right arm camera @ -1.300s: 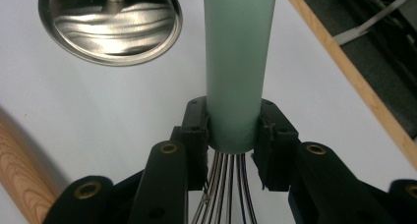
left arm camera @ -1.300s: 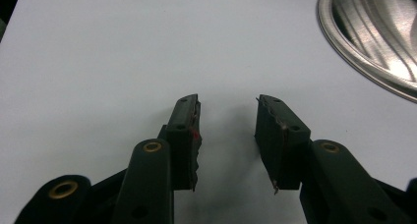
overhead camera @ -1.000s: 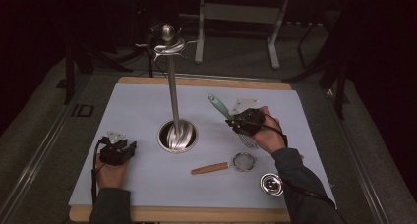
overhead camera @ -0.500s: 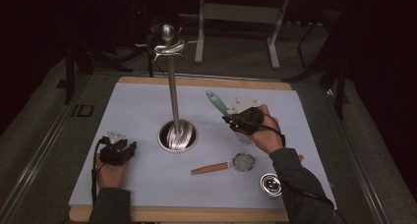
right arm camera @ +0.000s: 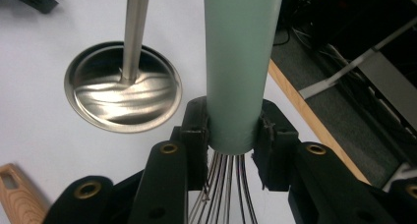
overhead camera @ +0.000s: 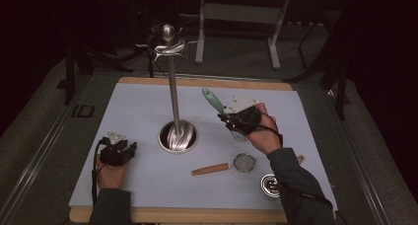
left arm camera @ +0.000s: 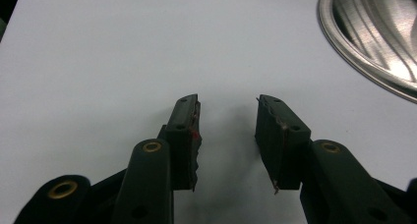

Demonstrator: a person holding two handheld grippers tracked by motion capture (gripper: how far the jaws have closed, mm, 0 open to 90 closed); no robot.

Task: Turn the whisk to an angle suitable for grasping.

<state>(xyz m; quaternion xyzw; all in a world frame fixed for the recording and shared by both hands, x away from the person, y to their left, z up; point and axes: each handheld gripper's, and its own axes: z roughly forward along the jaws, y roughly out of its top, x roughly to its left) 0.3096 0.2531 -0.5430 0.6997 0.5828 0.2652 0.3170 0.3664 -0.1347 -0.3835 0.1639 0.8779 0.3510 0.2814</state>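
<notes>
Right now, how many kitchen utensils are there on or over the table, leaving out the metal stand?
3: a green-handled whisk clamped in the right gripper, a wooden-handled strainer lying beside the stand, and a small round metal piece near the table's front edge.

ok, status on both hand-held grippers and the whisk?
Right hand-held gripper clamped on whisk, lifted off the table. Left hand-held gripper open, empty. Rack pole stands beside the whisk.

The right gripper (overhead camera: 231, 117) holds a green-handled whisk (overhead camera: 213, 100) tilted above the table (overhead camera: 138, 106), beside the steel stand (overhead camera: 173, 94).
</notes>
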